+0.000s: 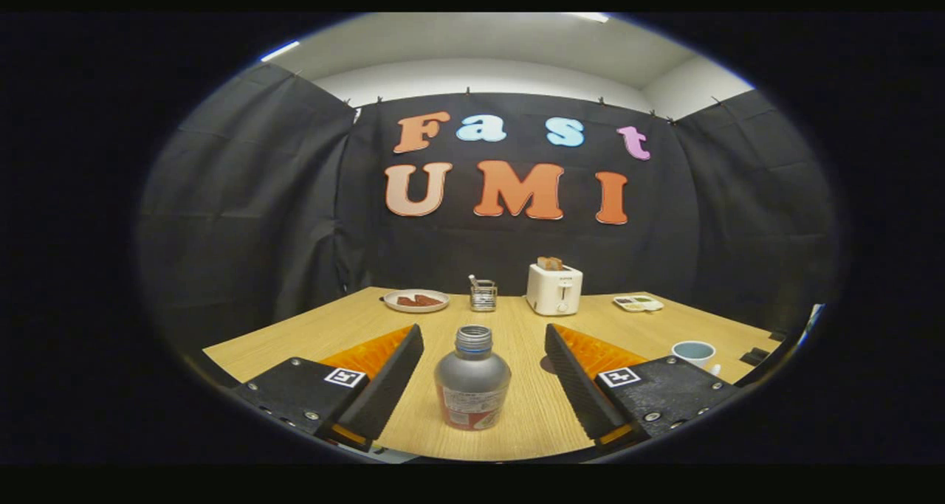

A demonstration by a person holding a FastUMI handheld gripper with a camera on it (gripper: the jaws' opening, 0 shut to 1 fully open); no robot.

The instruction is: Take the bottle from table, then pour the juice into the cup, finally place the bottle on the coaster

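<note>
Jaws stood wide apart, gripper (483, 371) touching nothing. Bottle (472, 378) upright on the worktop (517, 430), uncapped, between the two jaws with a gap either side. Cup (694, 353) stood right of the bottle, past the right jaw. Beyond the bottle: a small metal holder (483, 295), a plate (416, 300) to its left, a toaster (554, 288) and a small dish (638, 304) to its right.

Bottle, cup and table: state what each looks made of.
Bottle: looks like clear or frosted plastic, greyish and see-through above a printed label, with a ribbed cap; it stands between the open gripper fingers, untouched. Cup: probably glazed ceramic, smooth, white, slightly glossy. Table: light wood or wood-look laminate, with a straight grain pattern and matte finish.
</note>
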